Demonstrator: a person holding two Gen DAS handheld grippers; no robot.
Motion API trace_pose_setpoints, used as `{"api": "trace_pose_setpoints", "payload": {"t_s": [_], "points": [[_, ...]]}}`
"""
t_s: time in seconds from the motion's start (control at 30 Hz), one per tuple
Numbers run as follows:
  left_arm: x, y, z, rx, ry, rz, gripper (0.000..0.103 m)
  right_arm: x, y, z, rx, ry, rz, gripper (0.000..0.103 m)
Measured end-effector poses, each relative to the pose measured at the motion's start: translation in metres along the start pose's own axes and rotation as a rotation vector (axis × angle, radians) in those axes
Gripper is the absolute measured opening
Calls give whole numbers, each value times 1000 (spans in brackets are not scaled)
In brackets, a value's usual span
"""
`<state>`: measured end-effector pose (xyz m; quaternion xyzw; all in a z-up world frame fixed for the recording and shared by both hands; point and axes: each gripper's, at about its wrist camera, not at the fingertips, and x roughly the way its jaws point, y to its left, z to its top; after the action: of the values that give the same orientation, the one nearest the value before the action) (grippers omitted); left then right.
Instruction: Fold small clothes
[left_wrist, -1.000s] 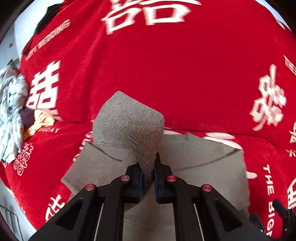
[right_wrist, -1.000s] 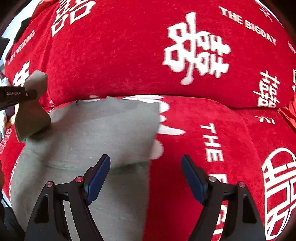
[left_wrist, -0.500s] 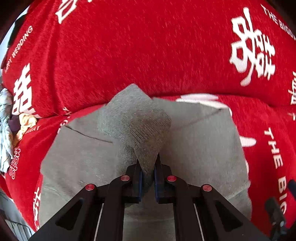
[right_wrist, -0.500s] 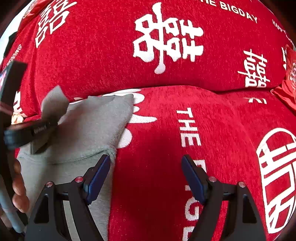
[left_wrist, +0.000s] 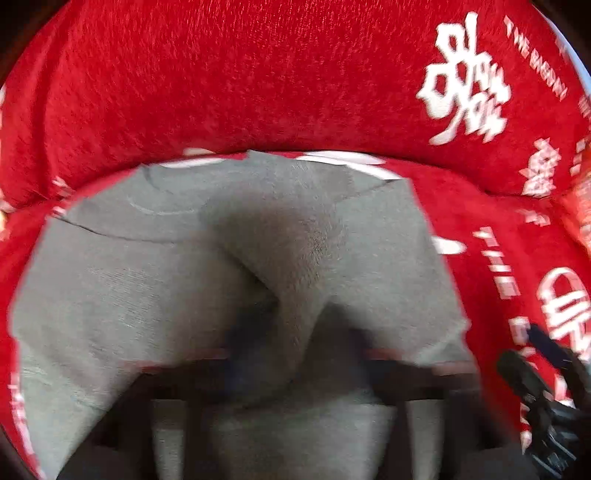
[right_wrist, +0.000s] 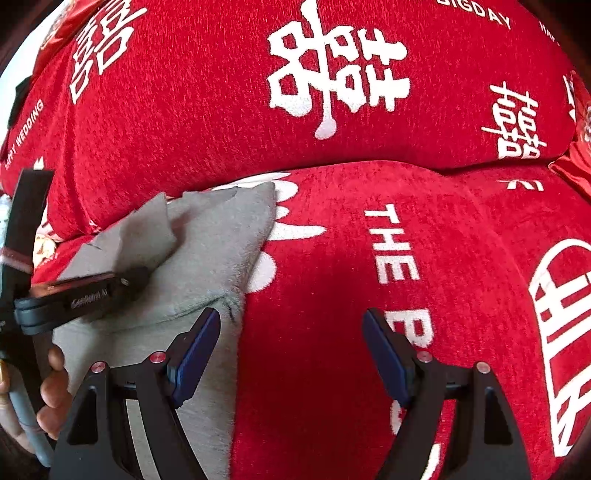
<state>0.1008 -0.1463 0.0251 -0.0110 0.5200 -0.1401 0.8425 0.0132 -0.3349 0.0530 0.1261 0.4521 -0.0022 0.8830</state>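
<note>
You have one grey garment (left_wrist: 122, 295) flat on the red sofa cover (right_wrist: 369, 258), sleeve folded inward; your left gripper (left_wrist: 295, 369) has just sprung open off it, right gripper (right_wrist: 291, 354) wide, empty.

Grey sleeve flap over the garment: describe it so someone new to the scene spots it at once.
Start at the red sofa cover printed with white characters; on its seat lies a grey garment. The sleeve flap is the grey strip that rises off the garment's middle and lies folded across it, between the left gripper's just-opened jaws. It alone stands up in a ridge; the cloth around it lies flat.
</note>
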Motion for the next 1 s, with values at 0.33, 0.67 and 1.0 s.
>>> {"api": "trace_pose_setpoints", "payload": {"t_s": [0.33, 0.67, 1.0], "points": [[-38, 40, -13, -53, -116, -86, 103, 2, 27, 12, -32, -9, 35, 82], [-30, 132, -24, -249, -96, -74, 103, 63, 140, 45, -208, 78, 64, 82], [-19, 119, -36, -104, -98, 40, 103, 59, 85, 21, -73, 95, -2, 79]]}}
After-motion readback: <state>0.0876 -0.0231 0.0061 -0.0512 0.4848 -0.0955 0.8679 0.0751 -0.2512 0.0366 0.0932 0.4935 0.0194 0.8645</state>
